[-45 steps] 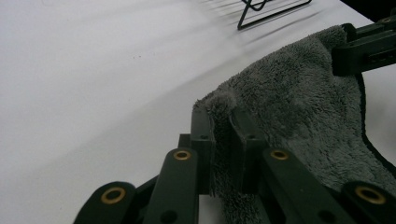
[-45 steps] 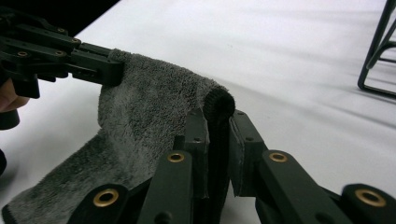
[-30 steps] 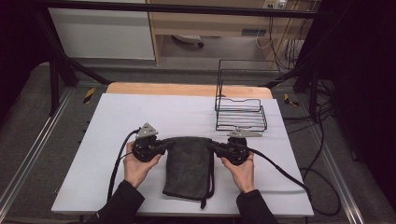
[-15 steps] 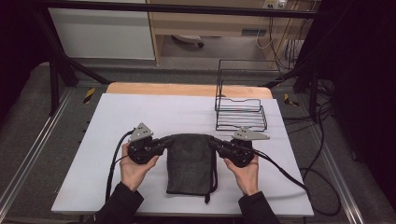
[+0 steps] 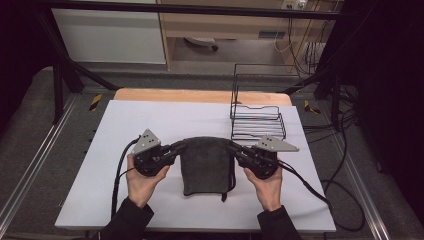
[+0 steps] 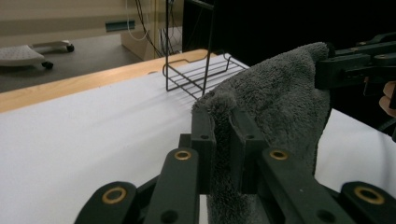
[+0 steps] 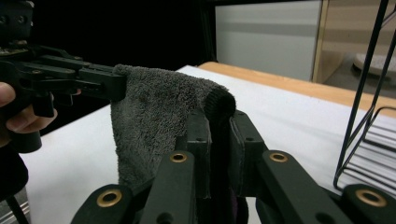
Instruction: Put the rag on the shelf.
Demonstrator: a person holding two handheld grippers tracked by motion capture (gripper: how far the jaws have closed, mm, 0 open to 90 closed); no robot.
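Towel (image 5: pixel 206 162) hangs lengthwise toward the person, top corners clamped by left tool (image 5: pixel 181 146) and right tool (image 5: pixel 233 148).

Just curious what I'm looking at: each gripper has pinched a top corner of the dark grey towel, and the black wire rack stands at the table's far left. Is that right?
Not quite. The wire rack stands at the table's far right, as the high view shows. The rest holds: the left gripper and the right gripper each pinch a top corner of the towel.
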